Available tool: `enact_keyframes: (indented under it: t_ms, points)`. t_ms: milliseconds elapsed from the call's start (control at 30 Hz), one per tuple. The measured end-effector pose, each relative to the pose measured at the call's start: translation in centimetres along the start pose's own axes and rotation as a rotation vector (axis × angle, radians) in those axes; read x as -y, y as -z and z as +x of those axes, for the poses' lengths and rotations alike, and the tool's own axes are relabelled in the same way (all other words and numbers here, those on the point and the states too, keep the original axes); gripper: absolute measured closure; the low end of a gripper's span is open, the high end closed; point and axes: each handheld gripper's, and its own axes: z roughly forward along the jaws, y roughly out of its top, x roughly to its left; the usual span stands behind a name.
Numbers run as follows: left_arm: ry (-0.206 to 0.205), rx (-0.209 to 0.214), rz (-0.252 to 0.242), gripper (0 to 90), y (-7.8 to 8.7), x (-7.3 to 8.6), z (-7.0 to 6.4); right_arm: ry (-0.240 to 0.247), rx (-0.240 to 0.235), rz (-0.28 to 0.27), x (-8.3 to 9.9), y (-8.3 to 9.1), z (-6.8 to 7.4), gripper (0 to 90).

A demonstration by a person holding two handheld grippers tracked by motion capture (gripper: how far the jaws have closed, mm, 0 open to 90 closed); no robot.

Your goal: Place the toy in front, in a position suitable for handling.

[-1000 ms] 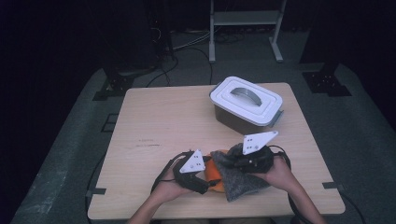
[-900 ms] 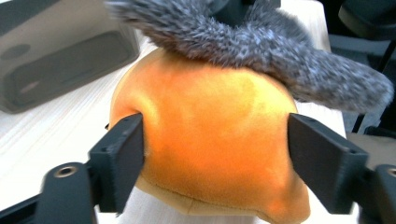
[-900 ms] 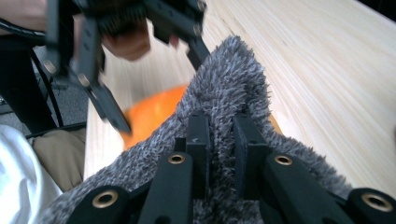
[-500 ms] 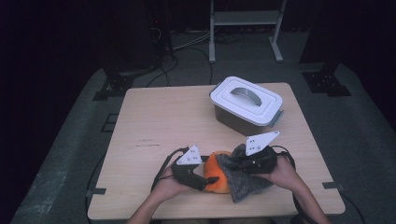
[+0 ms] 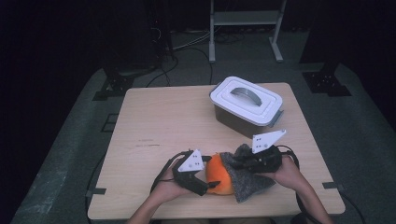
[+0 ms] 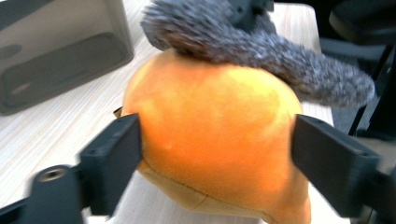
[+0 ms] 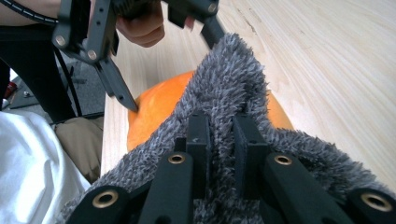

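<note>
High view: the orange plush [image 5: 220,175] lies at the table's [image 5: 154,126] near edge, no writing readable on it. The left gripper [image 5: 198,179] has its jaws clamped on its sides; the right gripper [image 5: 243,161] pinches the grey fur [image 5: 247,182] draped over it.

Orange plush [image 6: 210,140] smooth velour; grey cloth [image 7: 224,84] shaggy; table [image 5: 159,121] matt wood.

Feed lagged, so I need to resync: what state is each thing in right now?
Left tongs: shut on the orange plush, jaws on its two sides.
Right tongs: shut on the grey fur.
Grey fur: draped partly over the plush.
Plush: resting on the table.
Bin: lid on, apart from both tongs.
</note>
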Motion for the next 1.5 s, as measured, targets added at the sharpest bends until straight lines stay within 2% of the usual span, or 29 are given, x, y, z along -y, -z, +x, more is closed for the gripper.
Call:
enact_keyframes:
  t_ms: [67, 100, 133, 200, 233, 300, 367, 467, 533, 600, 667, 700, 767, 800, 833, 900, 1000, 1067, 1133, 1233, 1367, 1433, 1500]
  points:
    - [0.059, 0.023, -0.006, 9.4, -0.2, 0.1, 0.4, 0.006, -0.008, 0.003, 0.0, -0.1, 0.1, 77.6]
    - [0.065, 0.02, -0.003, 9.5, -0.3, 0.2, 0.5, 0.013, -0.018, 0.008, -0.2, -0.2, 0.3, 77.4]
    - [0.056, 0.015, 0.013, 11.2, -0.3, 0.2, 0.4, 0.021, -0.034, 0.016, -0.4, -0.4, 0.5, 77.2]
    - [0.0, -0.006, 0.022, 21.2, -0.3, 0.2, 0.0, 0.061, -0.041, 0.032, -0.9, -1.0, 1.1, 77.1]
    - [-0.029, -0.016, 0.022, 22.9, -0.2, 0.2, -0.4, 0.074, -0.036, 0.033, -1.2, -1.2, 1.4, 77.2]
    - [-0.052, -0.02, 0.023, 23.6, -0.1, 0.1, -0.7, 0.094, -0.025, 0.026, -1.8, -1.3, 1.8, 77.2]
    - [-0.071, -0.031, 0.027, 25.1, 0.0, 0.1, -0.8, 0.084, -0.011, 0.008, -1.8, -1.2, 1.6, 77.4]
    - [-0.072, -0.021, 0.02, 25.5, 0.0, 0.1, -0.7, 0.05, 0.016, -0.006, -1.3, -0.6, 0.8, 77.4]
    - [-0.062, -0.01, 0.012, 25.0, 0.1, 0.1, -0.6, 0.017, 0.021, 0.0, -0.6, -0.1, 0.2, 77.4]
    - [-0.035, 0.001, -0.001, 18.5, 0.1, 0.0, -0.3, 0.005, 0.006, -0.008, 0.1, 0.0, -0.1, 77.5]
    - [0.021, 0.031, -0.004, 8.9, -0.1, 0.0, 0.2, 0.009, -0.009, -0.006, 0.3, 0.0, -0.1, 77.4]
    - [0.04, 0.031, -0.011, 7.8, -0.2, 0.0, 0.3, 0.012, -0.021, 0.0, 0.3, 0.0, 0.0, 77.4]
    - [0.059, 0.03, 0.014, 7.8, -0.4, 0.2, 0.4, 0.039, -0.038, 0.016, 0.2, 0.0, 0.2, 77.4]
    - [0.059, 0.033, 0.026, 9.2, -0.5, 0.3, 0.3, 0.047, -0.043, 0.022, 0.1, 0.0, 0.3, 77.4]
    - [0.045, 0.019, 0.026, 14.2, -0.5, 0.3, 0.1, 0.053, -0.045, 0.027, -0.1, -0.1, 0.4, 77.4]
    - [0.019, 0.007, 0.02, 19.6, -0.5, 0.0, -0.3, 0.069, -0.023, 0.039, -0.6, -0.1, 0.8, 77.3]
    - [-0.003, 0.004, 0.013, 20.5, -0.4, -0.4, -0.8, 0.094, 0.0, -0.002, -1.6, -0.1, 1.7, 77.3]
    - [-0.006, 0.003, 0.019, 20.1, -0.4, -0.3, -0.7, 0.118, 0.012, 0.005, -2.0, -0.5, 2.1, 77.3]
    - [-0.009, 0.002, 0.011, 20.9, -0.3, -0.1, -0.6, 0.103, 0.021, 0.0, -1.8, -0.7, 2.0, 77.4]
    - [-0.024, 0.0, 0.009, 24.1, -0.1, -0.2, -0.7, 0.07, 0.02, -0.004, -1.2, -0.5, 1.1, 77.5]
    - [-0.011, 0.003, 0.008, 23.4, -0.2, 0.0, -0.5, 0.023, 0.058, 0.001, -0.1, 0.4, 0.1, 77.4]
    - [-0.012, 0.003, 0.011, 23.0, -0.2, -0.1, -0.5, 0.013, 0.051, -0.012, 0.0, 0.5, 0.1, 77.4]
    - [-0.013, -0.003, 0.017, 23.1, -0.2, -0.1, -0.5, 0.036, 0.029, -0.02, -0.3, 0.4, 0.6, 77.4]
